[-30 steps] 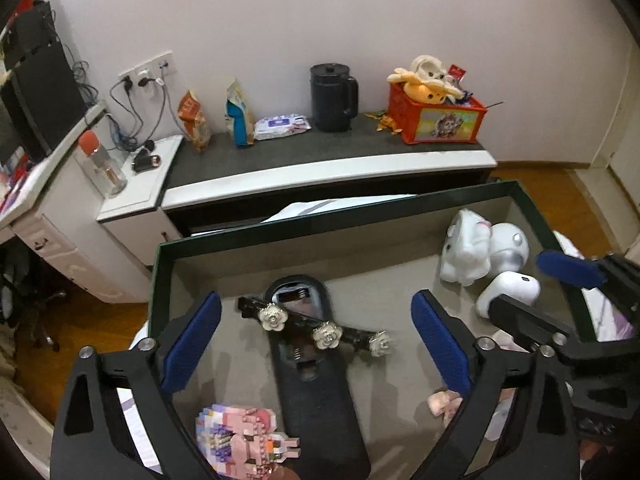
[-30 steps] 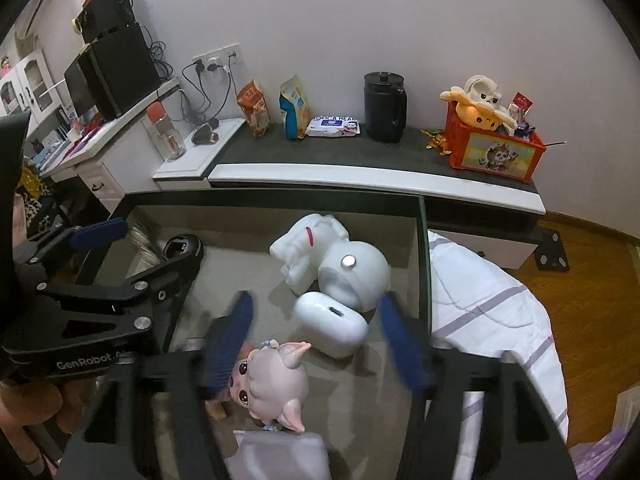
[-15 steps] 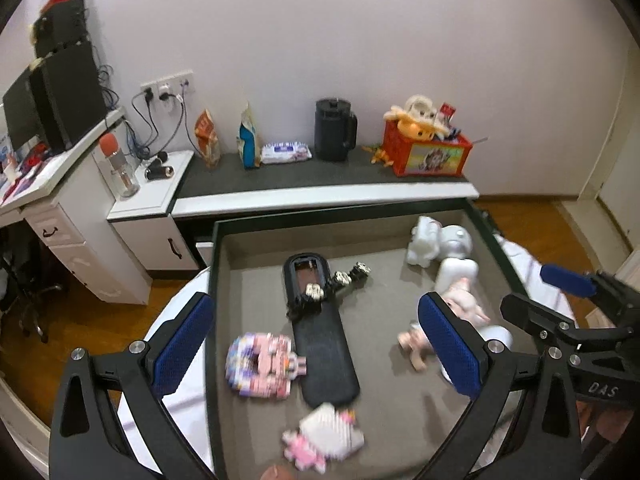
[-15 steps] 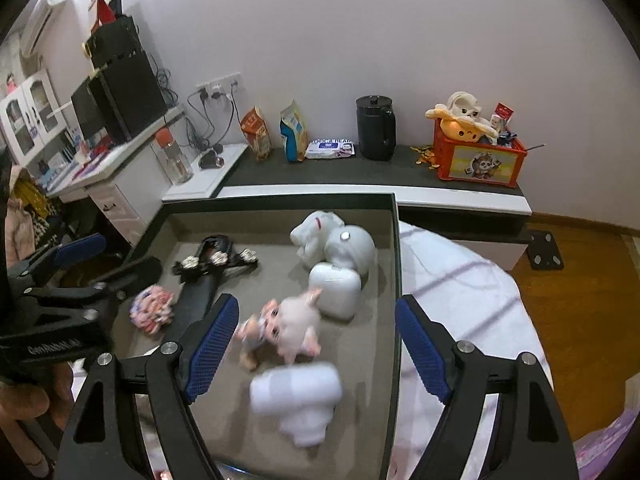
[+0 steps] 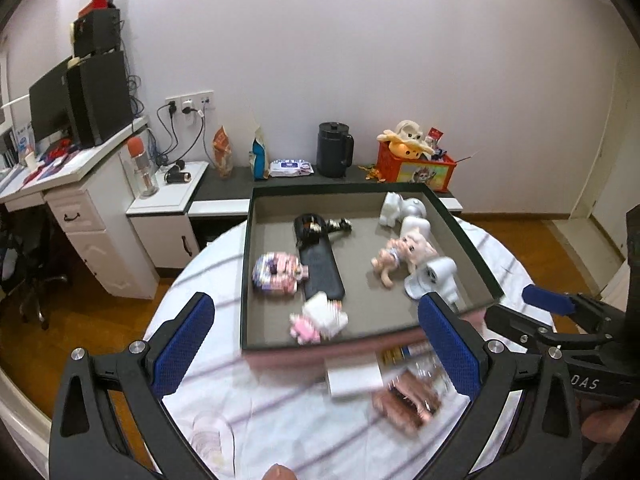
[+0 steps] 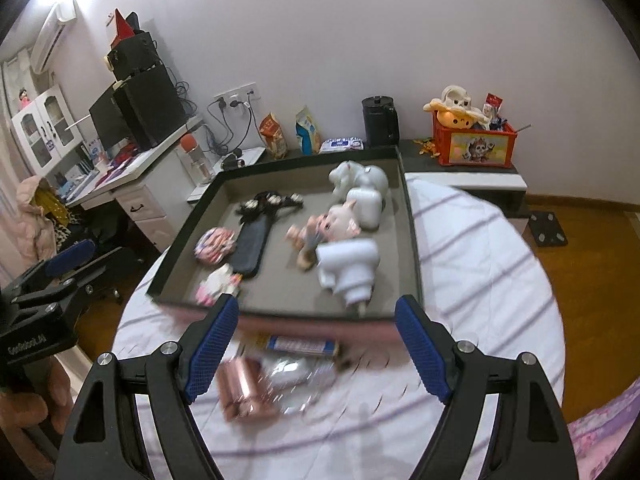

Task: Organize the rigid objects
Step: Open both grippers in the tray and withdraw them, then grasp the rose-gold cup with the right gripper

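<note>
Toys lie inside a shallow dark-rimmed tray (image 5: 247, 264) with a grey floor, which rests on a round worktop (image 6: 480, 264) covered by a white cloth with purple stripes. In the tray's left half sit a long black case (image 5: 320, 264), a black hair clip with small flowers (image 5: 324, 225) across its far end, a pink block figure (image 5: 276, 274) touching the case's left side, and a pink-and-white block figure (image 5: 318, 320) near the front rim. In the right half are a pale pig doll (image 5: 400, 254), a white hair-dryer-shaped toy (image 5: 432, 280) just beside it, and a white earbud-style case (image 6: 366, 208) with a white figurine (image 6: 344, 176) at the far corner. In front of the tray, on the cloth, lie blurred items: a white card (image 5: 354, 378), a copper-pink ridged piece (image 6: 244, 394) and a flat packet (image 6: 304, 346). Both tongs hover over the cloth in front of the tray: the left tongs (image 5: 320, 344) are spread wide with nothing gripped, and the right tongs (image 6: 320, 346) are also spread and empty.
</note>
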`<move>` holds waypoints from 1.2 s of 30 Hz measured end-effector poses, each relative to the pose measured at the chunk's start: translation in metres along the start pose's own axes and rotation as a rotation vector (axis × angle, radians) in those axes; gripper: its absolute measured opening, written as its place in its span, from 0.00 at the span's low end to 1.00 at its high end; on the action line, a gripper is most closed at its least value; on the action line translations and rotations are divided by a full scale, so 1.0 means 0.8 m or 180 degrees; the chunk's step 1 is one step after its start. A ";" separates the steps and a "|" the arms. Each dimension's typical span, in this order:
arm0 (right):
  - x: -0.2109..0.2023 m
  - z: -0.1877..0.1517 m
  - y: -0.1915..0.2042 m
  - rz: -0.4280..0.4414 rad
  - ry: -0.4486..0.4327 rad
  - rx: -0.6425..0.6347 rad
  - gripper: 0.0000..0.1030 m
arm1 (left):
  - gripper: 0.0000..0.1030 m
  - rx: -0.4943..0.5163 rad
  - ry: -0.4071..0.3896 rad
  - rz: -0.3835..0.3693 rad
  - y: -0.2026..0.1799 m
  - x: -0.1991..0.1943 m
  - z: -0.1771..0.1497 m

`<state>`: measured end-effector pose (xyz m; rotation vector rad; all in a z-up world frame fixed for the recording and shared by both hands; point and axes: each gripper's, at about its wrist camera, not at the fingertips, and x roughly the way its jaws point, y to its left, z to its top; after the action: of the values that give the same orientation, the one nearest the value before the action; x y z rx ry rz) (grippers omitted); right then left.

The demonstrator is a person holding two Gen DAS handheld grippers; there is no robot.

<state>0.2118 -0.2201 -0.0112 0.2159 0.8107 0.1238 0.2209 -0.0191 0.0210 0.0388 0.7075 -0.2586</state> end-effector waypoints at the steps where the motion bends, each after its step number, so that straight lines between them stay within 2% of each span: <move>1: -0.005 -0.008 0.005 0.0012 0.0012 -0.0006 0.80 | 1.00 -0.0014 -0.0003 0.0006 0.001 -0.006 -0.005; 10: -0.041 -0.051 0.026 -0.0002 0.0017 -0.0133 0.80 | 1.00 -0.0193 0.0002 0.0048 0.011 -0.055 -0.052; 19: -0.060 -0.081 0.019 -0.0044 0.0053 -0.0155 0.80 | 1.00 -0.0344 0.0109 0.0044 0.017 -0.071 -0.091; 28: -0.053 -0.095 0.032 0.0015 0.0158 -0.0288 0.80 | 1.00 -0.0360 0.0167 0.0010 0.014 -0.074 -0.108; 36: -0.036 -0.101 0.051 0.0091 0.0269 -0.0406 0.80 | 1.00 -0.0282 0.0122 0.0060 0.013 -0.078 -0.113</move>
<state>0.1321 -0.1748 -0.0348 0.1023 0.8807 0.2121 0.1202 0.0159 -0.0081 -0.0341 0.7556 -0.2087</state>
